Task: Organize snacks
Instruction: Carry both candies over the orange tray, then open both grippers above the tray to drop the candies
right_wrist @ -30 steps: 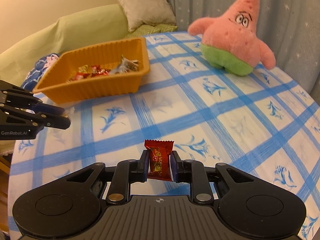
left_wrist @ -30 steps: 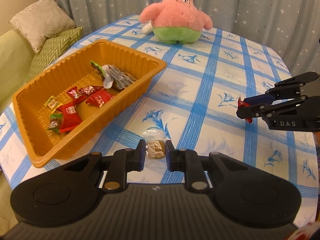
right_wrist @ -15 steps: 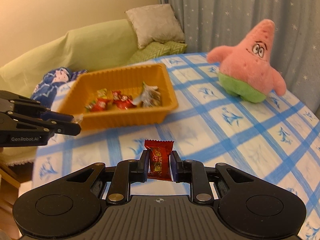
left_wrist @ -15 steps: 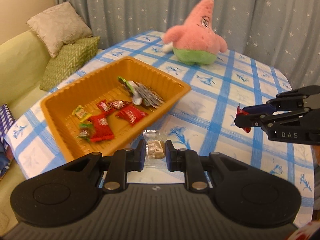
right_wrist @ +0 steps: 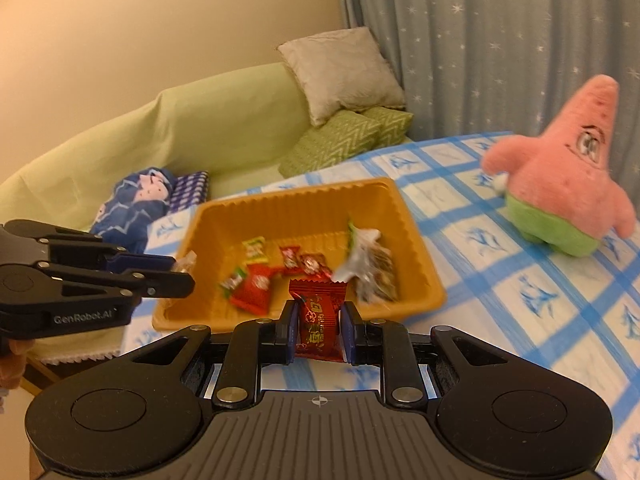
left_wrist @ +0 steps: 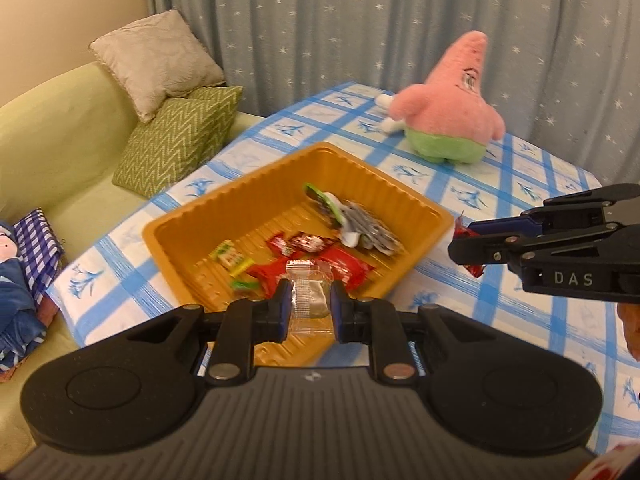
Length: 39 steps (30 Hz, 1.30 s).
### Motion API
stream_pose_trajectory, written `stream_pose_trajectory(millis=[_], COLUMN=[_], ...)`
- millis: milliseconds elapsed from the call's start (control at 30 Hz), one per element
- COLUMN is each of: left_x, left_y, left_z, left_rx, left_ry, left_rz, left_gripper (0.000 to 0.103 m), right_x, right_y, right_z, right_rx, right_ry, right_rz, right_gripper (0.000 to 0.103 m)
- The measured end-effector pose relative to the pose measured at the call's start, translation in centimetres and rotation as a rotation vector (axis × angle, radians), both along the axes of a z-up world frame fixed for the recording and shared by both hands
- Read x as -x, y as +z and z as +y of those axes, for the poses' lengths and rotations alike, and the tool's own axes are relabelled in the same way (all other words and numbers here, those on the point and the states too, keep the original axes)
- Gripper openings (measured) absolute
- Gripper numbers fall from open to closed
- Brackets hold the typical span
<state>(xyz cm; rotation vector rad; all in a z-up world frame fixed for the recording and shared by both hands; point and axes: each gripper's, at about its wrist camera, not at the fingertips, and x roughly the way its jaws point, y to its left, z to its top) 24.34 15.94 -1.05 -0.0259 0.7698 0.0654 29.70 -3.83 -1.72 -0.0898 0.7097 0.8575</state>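
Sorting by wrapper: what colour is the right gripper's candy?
Red candy wrapper with gold print, clearest in the right wrist view.

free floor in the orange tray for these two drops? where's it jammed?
Orange tray: bare floor along the sofa-side wall and back corner, bordered by the yellow-green candy. Jammed: red wrappers mid-floor, silver packets against the plush-side wall. Left claw holds the clear snack; right claw the red candy.

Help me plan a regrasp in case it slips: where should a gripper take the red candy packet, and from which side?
Grip the red candy packet across its flat middle, fingers on both long edges, approaching from its lower end, as the right gripper does now. The crimped ends look flimsy.
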Motion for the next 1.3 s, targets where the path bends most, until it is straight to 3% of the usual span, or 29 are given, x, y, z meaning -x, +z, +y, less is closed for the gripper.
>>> stream_pose_trajectory(millis=[533,1300], left_x=[-4.2,-9.2], left_y=[-1.0,-3.7], left_z=[4.4,6.7], left_rx=[0.002,0.019], left_ry=[0.053,0.068], left_rz=[0.006,0.047], left_gripper=[0.018,0.018], right_x=[-5.2,-11.4], right_y=[-0.7,-4.2], right_z=[6.9,11.0], right_rx=[0.001,0.035], right_ry=[0.033,-0.010], right_rz=[0.023,0.064], right_gripper=[0.023,0.023])
